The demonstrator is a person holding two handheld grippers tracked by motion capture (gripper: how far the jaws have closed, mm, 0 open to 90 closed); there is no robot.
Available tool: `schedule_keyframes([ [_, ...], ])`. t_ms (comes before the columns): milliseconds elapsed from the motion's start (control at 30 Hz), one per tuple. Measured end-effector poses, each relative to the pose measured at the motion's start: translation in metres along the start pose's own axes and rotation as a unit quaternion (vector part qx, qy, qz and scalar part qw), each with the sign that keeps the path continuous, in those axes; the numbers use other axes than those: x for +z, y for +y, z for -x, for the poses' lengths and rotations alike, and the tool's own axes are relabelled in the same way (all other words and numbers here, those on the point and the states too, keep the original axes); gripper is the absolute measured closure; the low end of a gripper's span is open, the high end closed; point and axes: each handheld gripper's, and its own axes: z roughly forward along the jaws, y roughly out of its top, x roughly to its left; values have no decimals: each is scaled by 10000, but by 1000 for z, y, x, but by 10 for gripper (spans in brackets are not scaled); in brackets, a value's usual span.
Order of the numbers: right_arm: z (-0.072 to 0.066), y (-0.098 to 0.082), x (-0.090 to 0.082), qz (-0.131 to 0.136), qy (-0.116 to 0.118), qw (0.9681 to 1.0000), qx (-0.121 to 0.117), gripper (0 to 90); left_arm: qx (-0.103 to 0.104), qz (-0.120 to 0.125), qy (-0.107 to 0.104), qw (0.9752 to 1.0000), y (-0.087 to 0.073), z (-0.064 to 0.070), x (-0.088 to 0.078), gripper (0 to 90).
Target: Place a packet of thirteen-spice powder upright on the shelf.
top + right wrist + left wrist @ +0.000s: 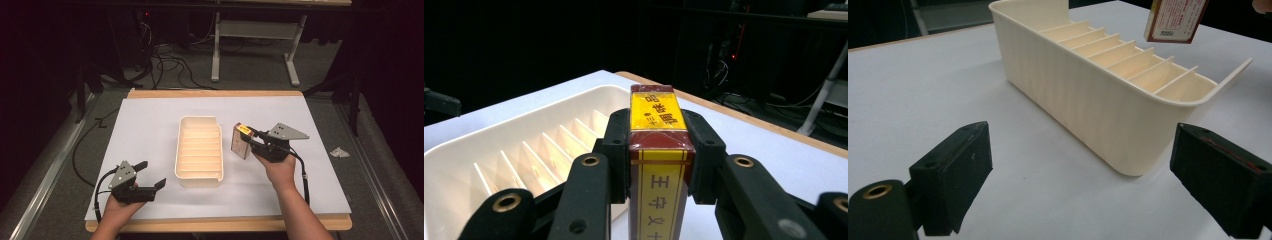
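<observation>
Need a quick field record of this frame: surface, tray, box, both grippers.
surface: white sheet on a wooden table
tray: cream slotted tray, mid-table, slots look empty
box: dark red and yellow box, held off the sheet just right of the tray
right gripper: right gripper, jaws clamped on the box's two sides
left gripper: left gripper, jaws apart, holding nothing, at the near left, pointing toward the tray
contact: box and tray apart
</observation>
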Motion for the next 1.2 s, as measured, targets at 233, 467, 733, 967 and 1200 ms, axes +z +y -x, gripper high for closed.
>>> schedule_keyframes([
  [233,-2,4,0,19,144,9999,-39,685,20,-11,2,10000,-1,0,0,106],
  [467,-9,9,1,80,300,9995,-107,685,7,-8,1,10000,-1,0,-1,107],
  [733,-19,16,2,209,588,9979,-181,685,23,-21,-11,10000,-1,0,-1,107],
  [967,-25,18,6,300,1099,9933,-194,685,16,-27,-29,10000,-1,0,-1,107],
  [1200,-30,19,11,334,1422,9889,-265,684,32,-50,-42,10000,-1,0,-1,107],
])
